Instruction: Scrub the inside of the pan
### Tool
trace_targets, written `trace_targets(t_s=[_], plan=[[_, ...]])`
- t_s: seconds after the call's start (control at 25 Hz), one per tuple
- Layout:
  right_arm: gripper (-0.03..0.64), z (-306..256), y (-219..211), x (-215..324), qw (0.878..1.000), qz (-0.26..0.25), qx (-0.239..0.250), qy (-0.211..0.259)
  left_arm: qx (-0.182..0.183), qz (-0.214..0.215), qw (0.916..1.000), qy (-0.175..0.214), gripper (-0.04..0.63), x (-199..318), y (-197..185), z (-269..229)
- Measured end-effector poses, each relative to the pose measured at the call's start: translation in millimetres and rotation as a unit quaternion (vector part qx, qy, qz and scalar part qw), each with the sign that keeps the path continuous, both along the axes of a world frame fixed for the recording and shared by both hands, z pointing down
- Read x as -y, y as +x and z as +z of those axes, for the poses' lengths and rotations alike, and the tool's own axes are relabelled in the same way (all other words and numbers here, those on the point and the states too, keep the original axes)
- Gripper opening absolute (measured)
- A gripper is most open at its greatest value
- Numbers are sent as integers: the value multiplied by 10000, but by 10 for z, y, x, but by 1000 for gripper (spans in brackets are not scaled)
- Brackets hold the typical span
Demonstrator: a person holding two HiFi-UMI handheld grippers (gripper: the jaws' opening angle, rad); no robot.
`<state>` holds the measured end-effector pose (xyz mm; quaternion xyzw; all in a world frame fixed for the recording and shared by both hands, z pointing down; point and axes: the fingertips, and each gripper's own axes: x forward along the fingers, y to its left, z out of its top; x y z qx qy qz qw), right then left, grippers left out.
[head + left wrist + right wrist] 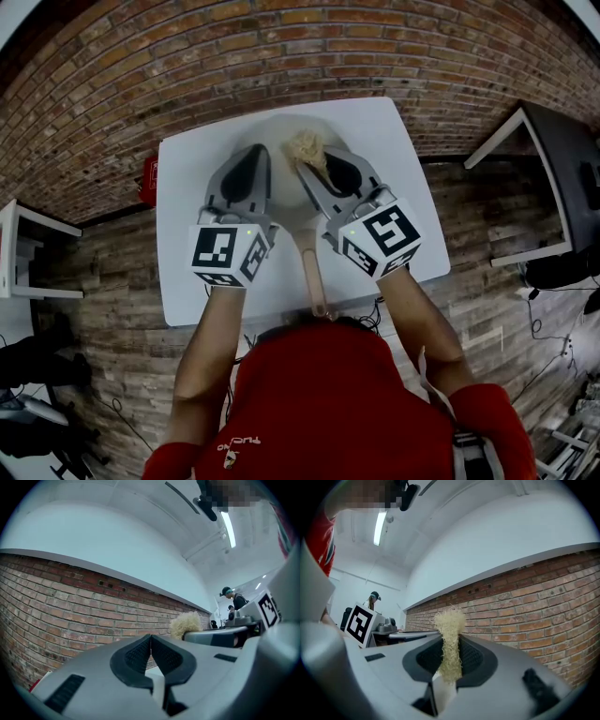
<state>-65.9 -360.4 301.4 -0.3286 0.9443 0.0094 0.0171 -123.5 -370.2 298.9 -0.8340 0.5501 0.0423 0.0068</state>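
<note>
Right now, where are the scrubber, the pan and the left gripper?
scrubber [450,641], right gripper view, its middle part pinched between the jaws.
pan [311,272], head view, its beige handle.
left gripper [151,639], left gripper view, where the shut jaw tips meet.

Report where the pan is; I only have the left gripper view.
Observer: The pan lies on the white table, its handle toward the person.
Operator: Say what holds that pale tuft at my right.
Observer: The right gripper is shut on it; it is a scrubber.
Operator: Place it against the pan.
Observer: In the head view it sits over the pan's far half; contact cannot be told.
</note>
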Motion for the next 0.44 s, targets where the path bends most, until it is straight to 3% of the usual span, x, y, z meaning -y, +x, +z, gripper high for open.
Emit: trace_targets(t_s=[0.44], plan=[[86, 41, 80, 7, 10000, 2, 3, -38, -7, -34, 10000, -10, 15, -14, 52, 9]])
